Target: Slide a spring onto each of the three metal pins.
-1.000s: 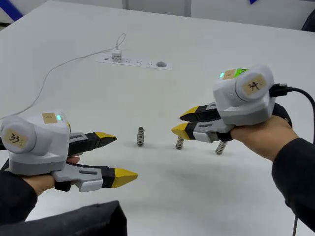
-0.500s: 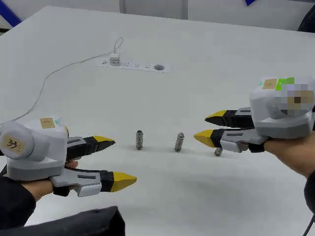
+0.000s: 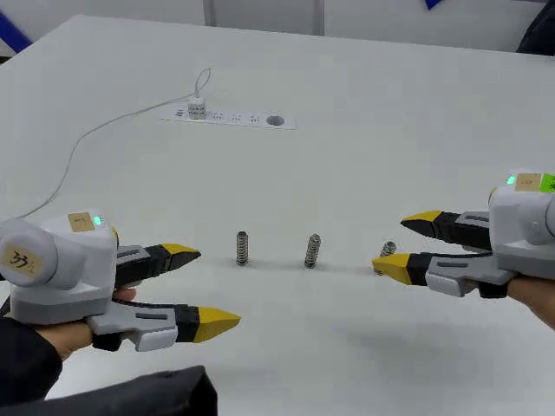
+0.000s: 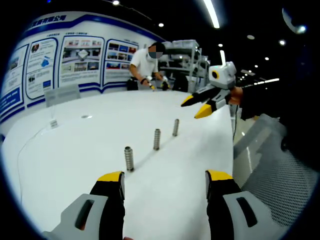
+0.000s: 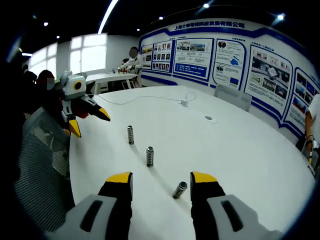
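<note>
Three springs (image 3: 312,250) sit btwn left gripper (image 3: 217,288) & right gripper (image 3: 389,242), both agape, empty.

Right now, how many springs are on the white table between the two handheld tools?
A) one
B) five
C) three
C: a left spring, a middle spring and a right spring sit in a row on the table.
</note>
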### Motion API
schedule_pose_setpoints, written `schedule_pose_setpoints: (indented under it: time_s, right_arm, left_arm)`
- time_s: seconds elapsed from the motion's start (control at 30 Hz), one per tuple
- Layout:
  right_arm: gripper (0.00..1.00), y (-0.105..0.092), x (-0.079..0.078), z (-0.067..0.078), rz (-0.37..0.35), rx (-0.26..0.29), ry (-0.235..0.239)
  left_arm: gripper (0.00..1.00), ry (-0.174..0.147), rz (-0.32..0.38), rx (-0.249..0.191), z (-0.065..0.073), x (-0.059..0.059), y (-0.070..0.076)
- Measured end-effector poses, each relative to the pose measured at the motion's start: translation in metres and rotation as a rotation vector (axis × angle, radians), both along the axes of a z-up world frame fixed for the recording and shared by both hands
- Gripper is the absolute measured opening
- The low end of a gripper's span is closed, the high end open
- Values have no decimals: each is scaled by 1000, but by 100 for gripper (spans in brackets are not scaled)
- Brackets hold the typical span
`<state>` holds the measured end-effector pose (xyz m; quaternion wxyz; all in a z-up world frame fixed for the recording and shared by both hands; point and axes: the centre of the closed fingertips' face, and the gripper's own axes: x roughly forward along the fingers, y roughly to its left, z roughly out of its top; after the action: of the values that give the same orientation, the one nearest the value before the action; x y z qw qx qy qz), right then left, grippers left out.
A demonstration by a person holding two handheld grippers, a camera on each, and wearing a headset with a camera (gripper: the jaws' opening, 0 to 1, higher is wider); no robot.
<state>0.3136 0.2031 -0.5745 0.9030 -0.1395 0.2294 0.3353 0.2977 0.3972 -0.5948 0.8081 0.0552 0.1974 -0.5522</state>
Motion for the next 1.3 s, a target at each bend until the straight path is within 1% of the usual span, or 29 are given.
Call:
schedule_pose_setpoints:
  time_s: [0.13, 0.5, 0.6, 0.83, 1.07, 1.13, 1.3]
  right_arm:
    - [53, -5, -7, -6, -2, 13, 0]
    - [63, -14, -20, -19, -16, 52, 0]
    - [66, -16, -23, -20, -23, 66, -7]
    - [71, -18, -29, -16, -26, 110, -43]
    - [73, -24, -33, -23, -45, 134, -44]
    - [74, -22, -34, -20, -46, 151, -51]
    - [75, -21, -33, -17, -51, 159, -61]
  left_arm:
    - [67, 0, 4, 0, -1, 1, 1]
    - [68, 6, 12, 3, -4, 0, 3]
    - [68, 7, 14, 2, -4, 0, 4]
    - [68, 9, 21, 2, -5, 1, 5]
    - [69, 13, 28, -2, -6, 1, 7]
    - [69, 13, 29, -2, -6, 0, 7]
    - [69, 14, 29, -3, -6, 1, 7]
